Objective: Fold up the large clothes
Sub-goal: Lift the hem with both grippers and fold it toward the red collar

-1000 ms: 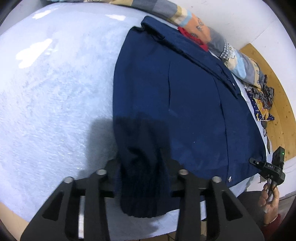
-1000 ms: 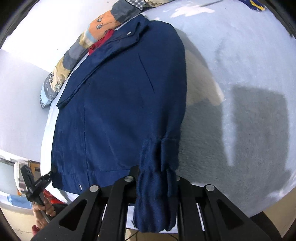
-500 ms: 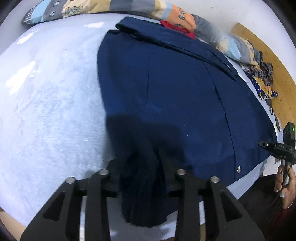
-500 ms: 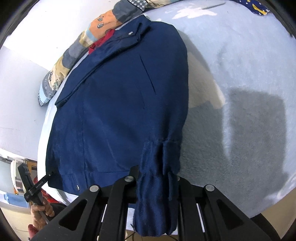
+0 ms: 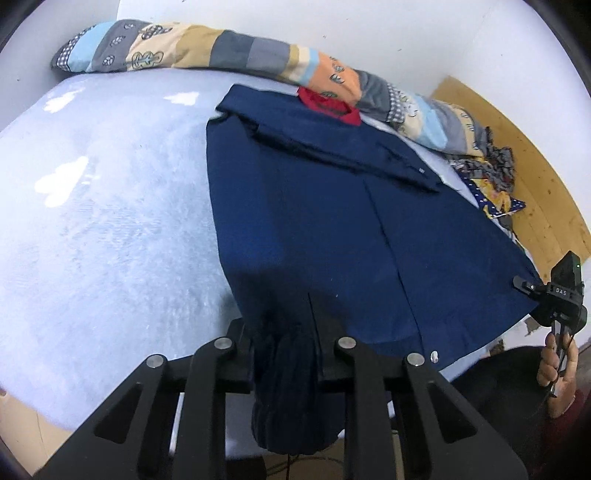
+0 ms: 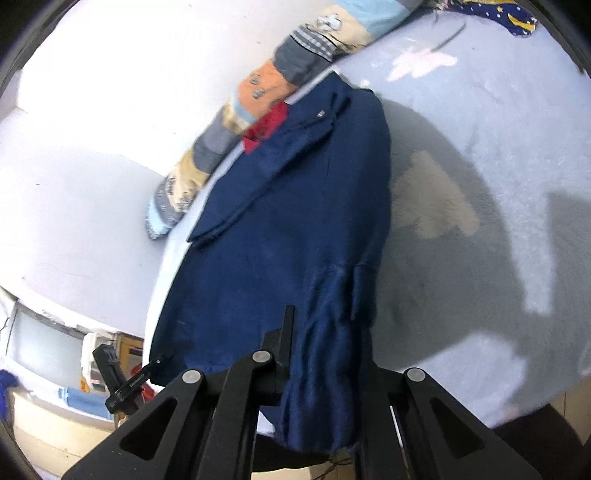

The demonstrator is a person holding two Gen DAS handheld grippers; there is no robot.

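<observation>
both views are bright and cool-toned, lit from above. white glare patches sit on the pale bedspread [image 5: 110,229], and hard grey shadows fall across it in the right wrist view. strong fisheye bending with black corners. the blue jacket [image 6: 288,221] looks slightly smeared by motion blur.

We see a bed covered with a pale blue fuzzy blanket [image 5: 110,229], set against plain white walls [image 5: 332,33]. A long patchwork bolster [image 5: 229,51] lies along the wall edge of the bed, with a crumpled patterned cloth [image 5: 495,184] by its end. Beyond the bed's side runs light wooden flooring [image 5: 543,206]. Bright patches of light fall across the blanket.
</observation>
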